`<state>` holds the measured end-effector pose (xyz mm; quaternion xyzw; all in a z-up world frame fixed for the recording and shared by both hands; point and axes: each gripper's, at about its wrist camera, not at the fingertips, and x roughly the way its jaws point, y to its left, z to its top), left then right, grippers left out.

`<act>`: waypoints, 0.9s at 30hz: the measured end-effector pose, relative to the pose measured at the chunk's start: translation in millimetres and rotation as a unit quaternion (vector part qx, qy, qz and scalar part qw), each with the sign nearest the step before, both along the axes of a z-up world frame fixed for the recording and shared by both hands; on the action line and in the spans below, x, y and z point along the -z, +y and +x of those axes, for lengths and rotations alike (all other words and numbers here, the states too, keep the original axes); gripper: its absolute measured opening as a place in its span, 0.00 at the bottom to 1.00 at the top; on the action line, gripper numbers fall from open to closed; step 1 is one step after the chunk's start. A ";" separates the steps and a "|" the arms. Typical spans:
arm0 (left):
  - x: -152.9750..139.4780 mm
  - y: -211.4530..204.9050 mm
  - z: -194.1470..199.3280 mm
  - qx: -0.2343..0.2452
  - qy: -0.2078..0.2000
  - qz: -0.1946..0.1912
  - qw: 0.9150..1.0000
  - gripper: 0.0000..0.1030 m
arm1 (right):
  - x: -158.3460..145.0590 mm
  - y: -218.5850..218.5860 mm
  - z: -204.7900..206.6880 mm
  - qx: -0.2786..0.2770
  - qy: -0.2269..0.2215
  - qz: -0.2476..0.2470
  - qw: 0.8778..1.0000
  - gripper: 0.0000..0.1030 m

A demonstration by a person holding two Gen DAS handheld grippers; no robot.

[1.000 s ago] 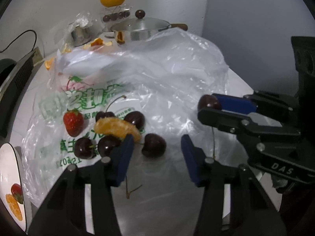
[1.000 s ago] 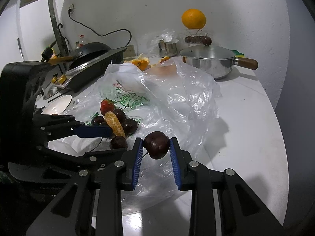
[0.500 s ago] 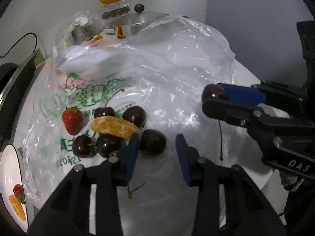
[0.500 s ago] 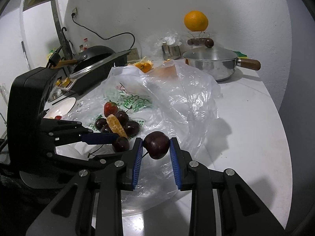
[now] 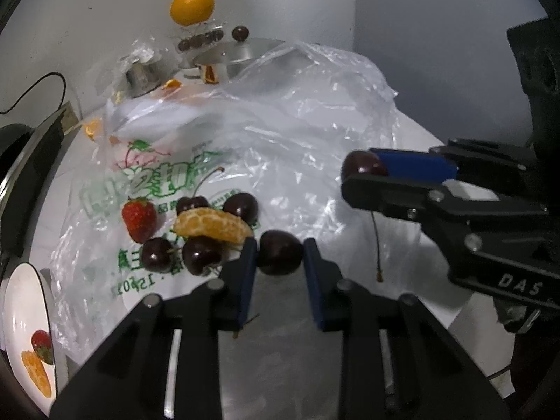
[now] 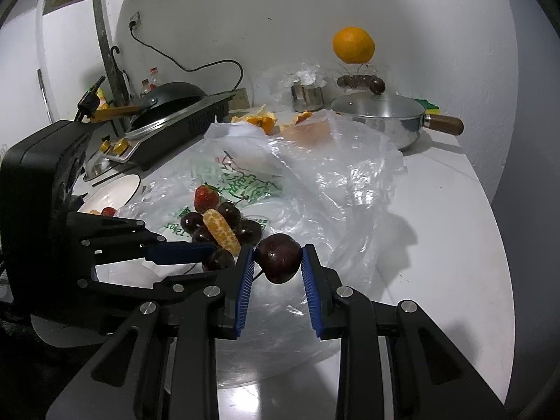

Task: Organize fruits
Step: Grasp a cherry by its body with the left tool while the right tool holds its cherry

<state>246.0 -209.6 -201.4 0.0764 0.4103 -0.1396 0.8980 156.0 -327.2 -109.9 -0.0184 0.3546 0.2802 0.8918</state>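
left gripper [image 5: 279,257] clenching dark cherry [image 5: 280,252] on plastic bag [image 5: 315,112], beside orange segment [image 5: 213,224] w/ other cherries. right gripper [image 6: 278,262] gripping stemmed cherry [image 6: 279,257], holding it lifted above bag edge.

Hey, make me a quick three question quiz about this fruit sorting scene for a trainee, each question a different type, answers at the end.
1. True or false: the right gripper is empty.
2. Which fruit lies across the cherries on the plastic bag? A) banana B) orange segment C) grape
3. Fill in: the left gripper fingers are shut on a ____.

Key:
1. False; it holds a stemmed cherry.
2. B, the orange segment, beside the strawberry.
3. Cherry, the dark cherry at the near edge of the pile.
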 end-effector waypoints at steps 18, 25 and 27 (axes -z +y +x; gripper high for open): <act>-40.0 50.7 -41.1 0.003 -0.047 -0.048 0.998 0.27 | -30.0 50.4 -20.0 0.000 -0.027 -0.029 0.999 0.29; -51.9 70.7 -49.4 0.000 -0.061 -0.061 0.996 0.27 | -35.7 69.8 -22.5 -0.003 -0.031 -0.041 0.999 0.29; -55.7 75.6 -50.7 -0.003 -0.065 -0.064 0.996 0.27 | -37.4 73.5 -22.7 -0.003 -0.033 -0.045 0.998 0.29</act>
